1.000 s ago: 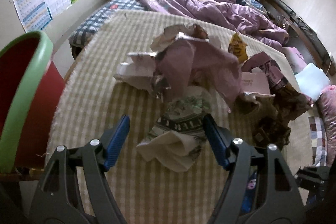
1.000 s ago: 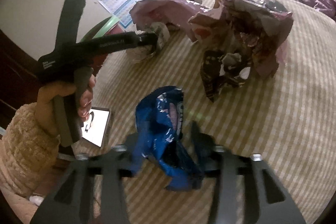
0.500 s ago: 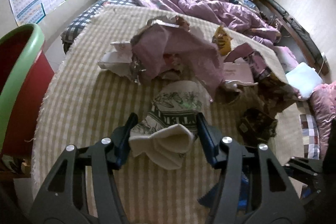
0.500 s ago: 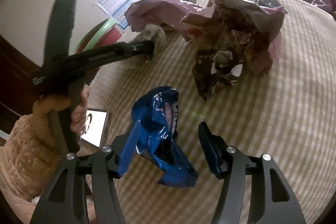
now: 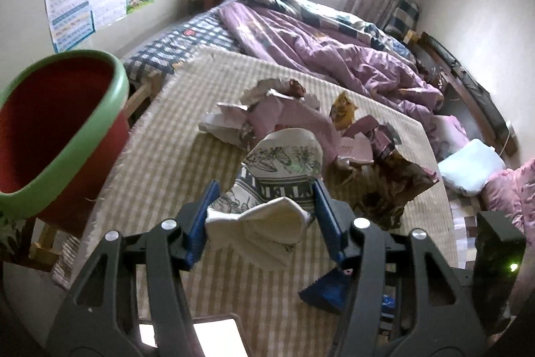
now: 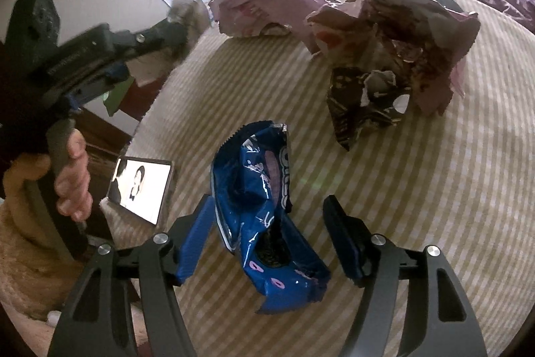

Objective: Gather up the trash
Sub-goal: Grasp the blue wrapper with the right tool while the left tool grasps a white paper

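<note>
Your left gripper (image 5: 264, 216) has its blue fingers (image 5: 200, 219) clamped on a crumpled white paper wrapper (image 5: 277, 189) printed with green-grey leaf drawings and a dark lettered band; the wrapper is held above the striped mat (image 5: 167, 156), its pale folded end hanging toward the camera. To the left of it, off the mat's edge, stands a red bin with a green rim (image 5: 67, 136), its mouth facing you. Behind the wrapper the rest of the trash lies in a heap on the mat: torn pink packaging (image 5: 287, 116), a small yellow snack packet (image 5: 341, 112) and a brown crinkled wrapper (image 5: 394, 189) on the right.

Your right gripper (image 6: 267, 233) has its fingers (image 6: 197, 236) spread wide, one on each side of a blue Oreo wrapper (image 6: 264, 199) that rests on the mat; from this view you cannot tell whether the left finger touches the foil, and the right one stands clear of it. Beyond it lies a dark brown chocolate wrapper (image 6: 364, 102) against the pink heap (image 6: 394, 22). A phone (image 6: 140, 186) with a lit screen sits at the mat's left edge, near your left hand (image 6: 72, 179), which grips the handle of the other gripper.
</note>
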Motion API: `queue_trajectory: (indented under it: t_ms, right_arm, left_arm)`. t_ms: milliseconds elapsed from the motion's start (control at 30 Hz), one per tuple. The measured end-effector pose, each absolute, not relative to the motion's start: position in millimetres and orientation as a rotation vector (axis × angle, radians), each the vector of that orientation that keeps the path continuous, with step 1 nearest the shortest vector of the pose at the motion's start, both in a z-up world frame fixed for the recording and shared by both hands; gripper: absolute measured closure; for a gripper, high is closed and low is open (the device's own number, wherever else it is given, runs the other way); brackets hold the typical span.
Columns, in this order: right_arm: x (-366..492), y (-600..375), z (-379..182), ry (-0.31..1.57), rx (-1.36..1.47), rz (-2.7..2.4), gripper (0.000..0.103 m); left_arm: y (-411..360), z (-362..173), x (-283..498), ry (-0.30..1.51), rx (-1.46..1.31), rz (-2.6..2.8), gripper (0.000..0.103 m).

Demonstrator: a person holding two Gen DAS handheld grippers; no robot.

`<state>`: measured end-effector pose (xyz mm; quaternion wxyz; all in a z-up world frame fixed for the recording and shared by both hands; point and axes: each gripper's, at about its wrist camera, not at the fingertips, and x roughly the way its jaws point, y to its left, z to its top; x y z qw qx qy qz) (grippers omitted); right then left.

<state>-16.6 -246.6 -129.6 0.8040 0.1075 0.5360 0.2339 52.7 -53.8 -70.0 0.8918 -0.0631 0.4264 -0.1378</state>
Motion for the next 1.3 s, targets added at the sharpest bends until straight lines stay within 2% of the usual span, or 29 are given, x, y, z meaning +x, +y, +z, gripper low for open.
queue_trajectory:
  t_ms: [100,167,233,467,833,933,1300]
  right_arm:
    - [-19,-241,-130,1.146,0.194,0.498,0.042]
    - [-19,-235,-129,1.145,0.187,0.505,0.057]
    - [-20,-232,-128,1.140,0.177,0.504,0.066]
    - [-19,-229,-118,1.091,0.163,0.472,0.078]
    - [-8,-234,-74,0.941,0.229,0.432,0.078]
    - [-4,-232,-65,0.908,0.265,0.435,0.078]
    - [6,-222,-57,0.906,0.319,0.457,0.077]
  left_arm:
    - [-51,-64,51,0.867,-0.122,-0.275,0.048]
    - [-49,-62,50,0.856,-0.118,-0.270,0.048]
    - [-48,-61,49,0.851,-0.116,-0.269,0.048]
    - [-45,-58,44,0.833,-0.109,-0.269,0.048]
    - [-16,-43,37,0.780,-0.108,-0.228,0.048]
    - [-1,-40,36,0.773,-0.123,-0.200,0.055]
    - [22,-44,35,0.793,-0.147,-0.186,0.057]
